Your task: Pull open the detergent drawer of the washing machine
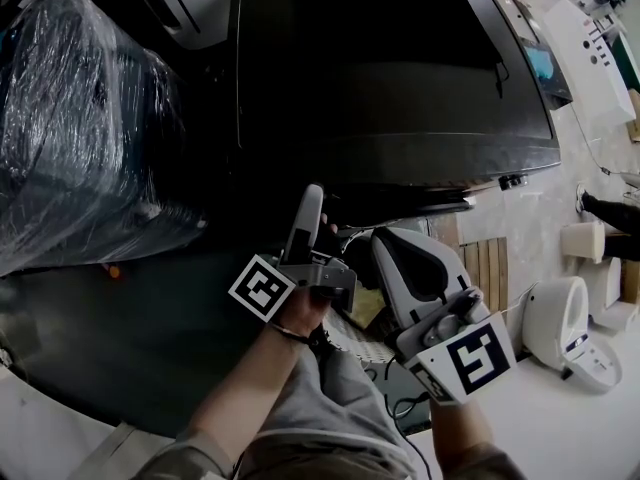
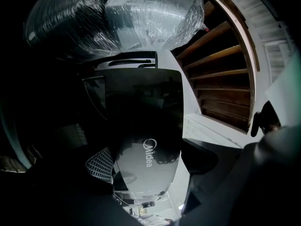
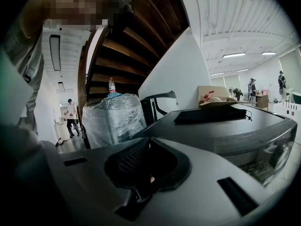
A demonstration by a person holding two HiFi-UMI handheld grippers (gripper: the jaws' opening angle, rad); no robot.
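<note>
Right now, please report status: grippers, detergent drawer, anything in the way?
Left gripper shut on Midea drawer front. Right gripper shut, empty, held back. How far the drawer is open: cannot tell. No obstruction visible.

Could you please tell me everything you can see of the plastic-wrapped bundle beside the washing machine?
The plastic-wrapped bundle is bulky and rounded, a dark grey thing under clear, crinkled, glossy film. It stands on the dark floor, to the left of the washing machine. What the film covers cannot be made out.

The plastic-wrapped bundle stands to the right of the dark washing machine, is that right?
Not quite: the plastic-wrapped bundle stands to the left of the dark washing machine, as the head view shows.
</note>
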